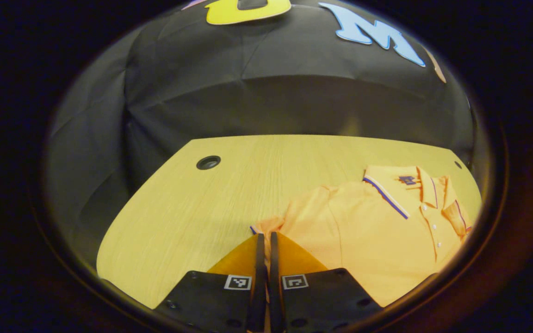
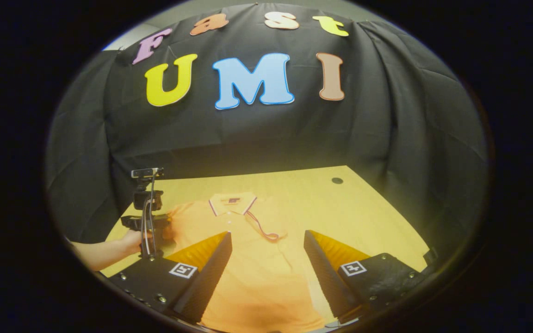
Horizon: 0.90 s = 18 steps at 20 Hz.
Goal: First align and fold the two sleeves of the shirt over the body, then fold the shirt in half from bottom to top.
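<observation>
An orange polo shirt [image 1: 377, 231] lies flat on the wooden table [image 1: 192, 208], collar toward the far wall. In the left gripper view my left gripper [image 1: 264, 237] is shut on the end of the shirt's near sleeve [image 1: 271, 225], with cloth pinched between its fingers. The right gripper view shows the shirt [image 2: 257, 273] straight ahead, and my right gripper [image 2: 267, 238] hovers open over its body. A thin dark-trimmed edge [image 2: 262, 229] lies across the chest. At the shirt's left side a hand [image 2: 127, 240] holds the left gripper [image 2: 153, 229].
The black booth cloth closes off the far and side edges of the table [image 2: 363, 208]. A round cable hole [image 1: 208, 162] sits in the tabletop, left of the shirt; another cable hole [image 2: 337, 180] shows at the far right.
</observation>
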Motion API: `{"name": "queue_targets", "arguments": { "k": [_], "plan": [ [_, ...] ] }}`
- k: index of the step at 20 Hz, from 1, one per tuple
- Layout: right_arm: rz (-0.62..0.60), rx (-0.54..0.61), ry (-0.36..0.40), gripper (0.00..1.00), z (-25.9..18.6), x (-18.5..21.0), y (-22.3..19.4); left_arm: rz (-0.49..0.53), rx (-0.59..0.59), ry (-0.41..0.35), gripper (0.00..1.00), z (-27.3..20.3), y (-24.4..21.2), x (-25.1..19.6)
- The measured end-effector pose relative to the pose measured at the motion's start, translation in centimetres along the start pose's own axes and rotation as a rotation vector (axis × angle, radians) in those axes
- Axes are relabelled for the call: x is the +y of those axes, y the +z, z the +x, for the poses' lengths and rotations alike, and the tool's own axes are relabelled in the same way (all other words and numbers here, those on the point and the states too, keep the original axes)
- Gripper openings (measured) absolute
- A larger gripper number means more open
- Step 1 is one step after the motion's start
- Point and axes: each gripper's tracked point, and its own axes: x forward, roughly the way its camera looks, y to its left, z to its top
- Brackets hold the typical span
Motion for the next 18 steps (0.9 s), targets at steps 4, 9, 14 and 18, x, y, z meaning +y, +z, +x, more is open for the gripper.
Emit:
{"name": "queue_targets", "arguments": {
  "k": [4, 9, 14, 18],
  "plan": [
    [0.009, -0.007, -0.017, 0.97, -0.4, -0.9, 0.1, -0.024, -0.045, 0.004, 0.1, -0.3, 1.3, -0.5],
    [0.02, 0.007, -0.016, 0.97, -0.2, -1.0, -0.3, 0.001, -0.128, -0.035, 0.1, -1.5, 4.0, -2.2],
    [0.01, 0.008, -0.004, 0.97, 0.0, -0.5, -0.3, 0.053, -0.152, -0.116, 0.1, -2.2, 4.8, -5.7],
    [0.014, 0.014, -0.011, 0.94, 0.1, -0.8, -0.7, 0.082, -0.132, -0.167, 0.1, -2.4, 4.5, -7.7]
  ]
}}
